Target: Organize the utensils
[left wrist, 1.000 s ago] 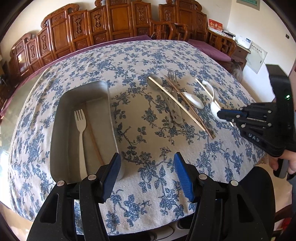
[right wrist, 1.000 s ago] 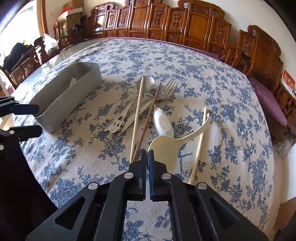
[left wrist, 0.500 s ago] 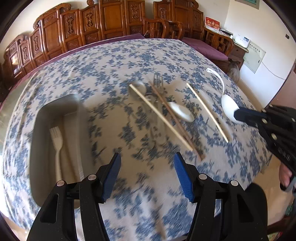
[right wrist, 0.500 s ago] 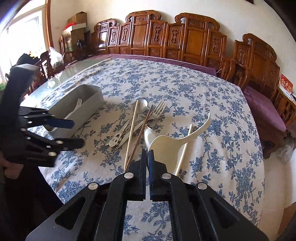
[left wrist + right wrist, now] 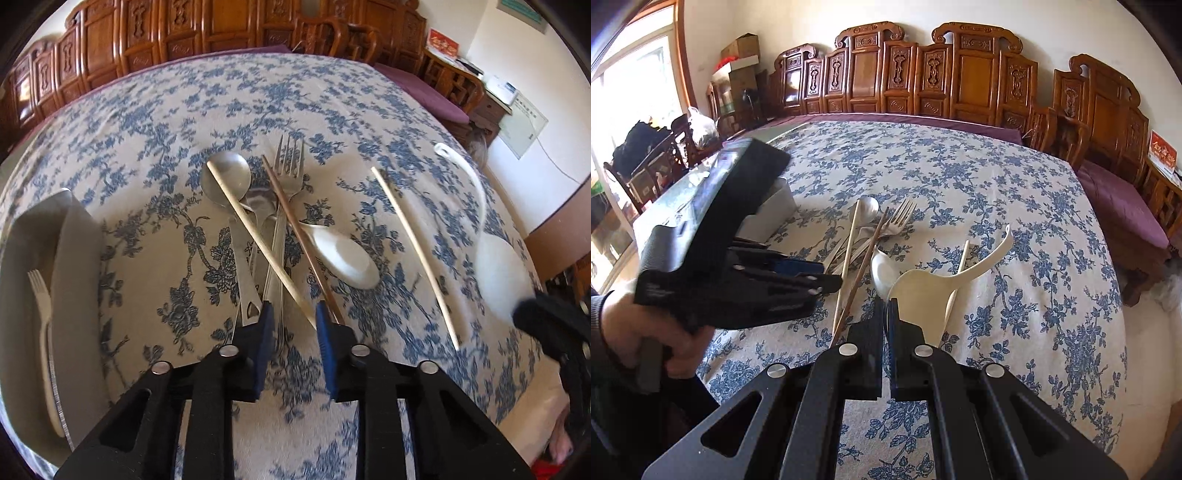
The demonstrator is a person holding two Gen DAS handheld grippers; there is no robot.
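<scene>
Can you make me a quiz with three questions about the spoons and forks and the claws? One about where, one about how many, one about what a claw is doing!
1. Where is the white plastic fork?
A. In the grey metal tray
B. On the tablecloth
C. In a claw

2. How many pale wooden chopsticks lie on the blue flowered tablecloth?
A. One
B. Two
C. Four

3. What is the right claw doing?
A. Open, holding nothing
B. Shut on the big cream plastic ladle spoon
C. Shut on a metal fork

Answers:
1. A, the fork lies inside the tray at the left.
2. B, one crosses the metal pile, one lies apart.
3. B, its fingers pinch the spoon's bowl edge.
</scene>
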